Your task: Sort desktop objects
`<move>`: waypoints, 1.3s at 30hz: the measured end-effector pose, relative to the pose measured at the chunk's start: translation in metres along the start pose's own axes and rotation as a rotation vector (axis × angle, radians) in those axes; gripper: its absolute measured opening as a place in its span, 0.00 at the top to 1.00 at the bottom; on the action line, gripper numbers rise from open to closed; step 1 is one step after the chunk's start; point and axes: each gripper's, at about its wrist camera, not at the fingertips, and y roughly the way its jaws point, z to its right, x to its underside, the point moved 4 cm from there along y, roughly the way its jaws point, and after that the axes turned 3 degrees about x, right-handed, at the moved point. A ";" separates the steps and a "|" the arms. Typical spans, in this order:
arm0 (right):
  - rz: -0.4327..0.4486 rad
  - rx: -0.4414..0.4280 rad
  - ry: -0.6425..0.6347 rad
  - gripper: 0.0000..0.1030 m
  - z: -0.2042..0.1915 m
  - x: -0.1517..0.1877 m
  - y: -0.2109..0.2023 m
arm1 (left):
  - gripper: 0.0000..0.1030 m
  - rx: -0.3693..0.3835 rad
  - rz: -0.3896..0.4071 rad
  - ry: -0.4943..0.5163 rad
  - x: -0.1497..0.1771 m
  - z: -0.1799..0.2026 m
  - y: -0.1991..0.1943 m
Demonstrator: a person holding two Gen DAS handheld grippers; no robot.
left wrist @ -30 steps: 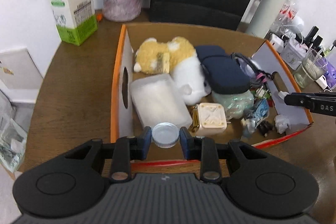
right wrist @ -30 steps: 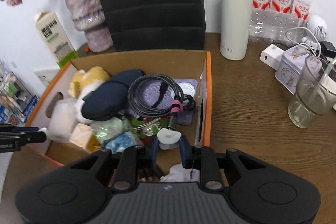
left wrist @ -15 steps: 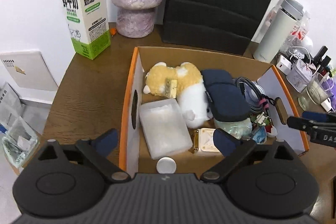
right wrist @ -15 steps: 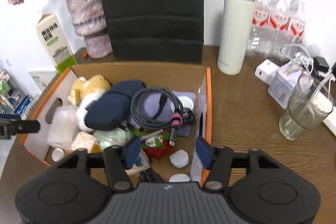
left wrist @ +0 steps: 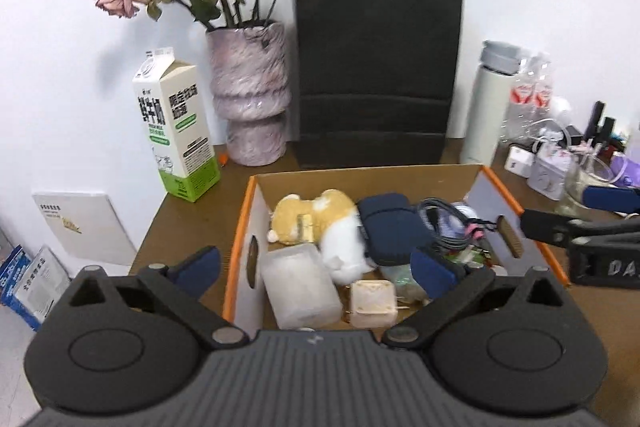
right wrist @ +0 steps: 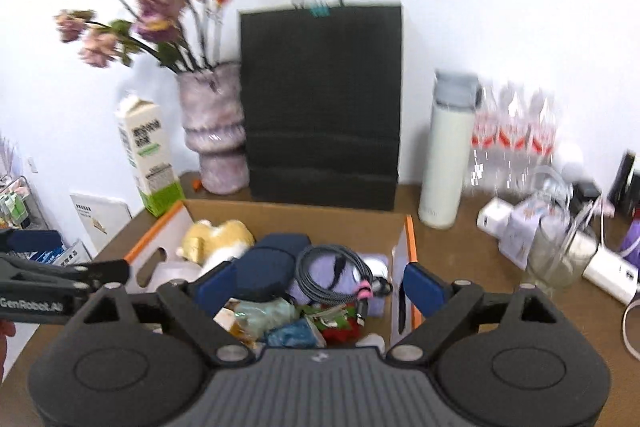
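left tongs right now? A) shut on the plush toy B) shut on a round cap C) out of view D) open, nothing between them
D: the left tongs are spread wide above the cardboard box, with only box contents such as the plush toy visible far below the gap.

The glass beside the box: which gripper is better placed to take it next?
Probably the right gripper. The glass stands on the table just right of the box, on its side. Both grippers are open, but the left gripper hangs over the box's far end.
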 end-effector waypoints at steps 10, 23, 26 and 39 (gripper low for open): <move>0.067 -0.016 -0.033 0.11 -0.012 0.026 -0.061 | 0.00 0.028 0.072 -0.028 0.041 0.006 -0.065; 0.099 -0.061 -0.041 0.08 -0.004 0.189 -0.150 | 0.00 0.021 0.135 0.000 0.189 0.019 -0.146; 0.113 -0.026 -0.016 0.08 0.008 0.213 -0.162 | 0.00 -0.009 0.141 -0.019 0.220 0.023 -0.156; 0.097 -0.006 0.080 0.08 0.003 0.218 -0.151 | 0.00 0.001 0.085 -0.045 0.238 0.027 -0.120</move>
